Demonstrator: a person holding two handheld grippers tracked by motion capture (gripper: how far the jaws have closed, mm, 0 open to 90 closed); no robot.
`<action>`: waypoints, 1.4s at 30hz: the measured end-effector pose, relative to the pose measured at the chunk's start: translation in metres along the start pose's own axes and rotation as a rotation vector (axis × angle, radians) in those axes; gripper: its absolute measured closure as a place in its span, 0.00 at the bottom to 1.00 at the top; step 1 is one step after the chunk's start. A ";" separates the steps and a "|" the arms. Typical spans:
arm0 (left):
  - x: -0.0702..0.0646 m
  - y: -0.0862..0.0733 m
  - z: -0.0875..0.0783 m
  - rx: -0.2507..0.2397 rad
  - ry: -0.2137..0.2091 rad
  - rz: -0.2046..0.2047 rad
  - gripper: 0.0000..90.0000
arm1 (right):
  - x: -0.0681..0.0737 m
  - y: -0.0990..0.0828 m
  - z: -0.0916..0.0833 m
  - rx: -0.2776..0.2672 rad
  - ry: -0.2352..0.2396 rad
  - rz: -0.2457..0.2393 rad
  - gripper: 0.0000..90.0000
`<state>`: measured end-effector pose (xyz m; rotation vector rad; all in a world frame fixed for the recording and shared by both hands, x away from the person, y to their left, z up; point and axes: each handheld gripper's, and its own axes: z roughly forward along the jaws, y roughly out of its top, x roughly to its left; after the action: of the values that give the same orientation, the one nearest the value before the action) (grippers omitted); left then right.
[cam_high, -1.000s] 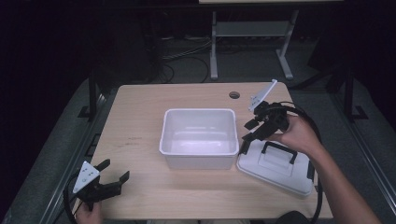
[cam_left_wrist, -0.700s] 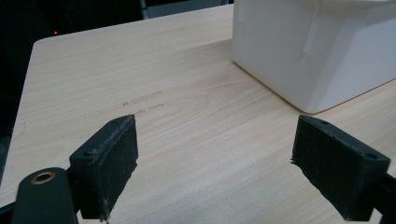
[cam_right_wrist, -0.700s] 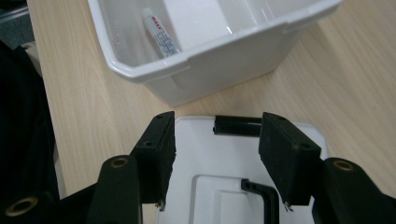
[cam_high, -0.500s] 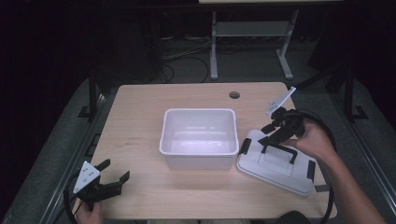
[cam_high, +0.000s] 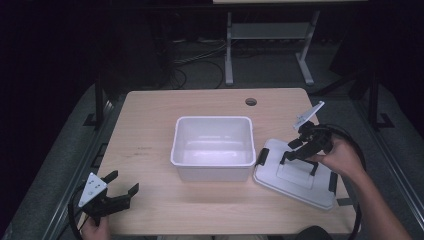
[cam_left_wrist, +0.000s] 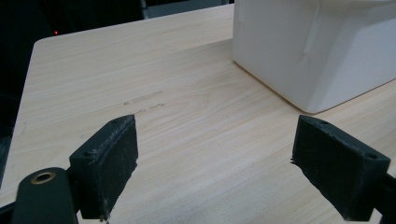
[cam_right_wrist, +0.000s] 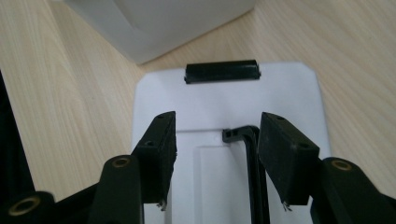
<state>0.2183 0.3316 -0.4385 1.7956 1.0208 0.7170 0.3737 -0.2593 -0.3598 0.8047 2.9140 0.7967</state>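
Left side: I am holding my left gripper (cam_high: 119, 196) low over the near left corner of the wooden table (cam_high: 150, 130). Its jaws are standing wide apart with nothing between them; in the left gripper view, bare wood is showing in the gap between the two pads (cam_left_wrist: 112, 163). A short scuff mark (cam_left_wrist: 144, 97) is lying on the tabletop ahead of that gripper.

Centre: the white plastic tub (cam_high: 212, 147) is sitting upright in the middle of the table, open side up. In the left gripper view its near corner (cam_left_wrist: 313, 46) is showing ahead and to the right, well apart from the jaws.

Right side: the white lid (cam_high: 295, 172) is lying flat on the table just beside the tub's right wall, turned at an angle to it. A black latch (cam_right_wrist: 222, 71) is sitting on the lid's short edge facing the tub, and another is on the opposite edge. I am holding my right gripper (cam_high: 300, 150) over the lid's middle, above its black handle (cam_right_wrist: 250, 140). The jaws are standing about half open, gripping nothing. In the right gripper view the handle's bar is running just inside the right-hand pad (cam_right_wrist: 285, 154); I cannot tell whether the two are touching. The left-hand pad is standing clear over white plastic.
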 end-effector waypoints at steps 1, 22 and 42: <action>0.000 0.000 0.000 0.001 0.000 0.001 0.15 | -0.001 -0.002 0.001 0.005 -0.002 0.009 0.52; -0.001 0.000 0.001 0.006 -0.002 0.004 0.15 | -0.023 -0.037 0.015 0.032 -0.024 0.072 0.61; -0.001 0.000 0.000 0.005 0.003 0.001 0.15 | -0.023 -0.045 0.020 0.010 0.029 0.044 0.92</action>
<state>0.2181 0.3308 -0.4389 1.7998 1.0251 0.7185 0.3751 -0.2943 -0.4012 0.8678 2.9373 0.8043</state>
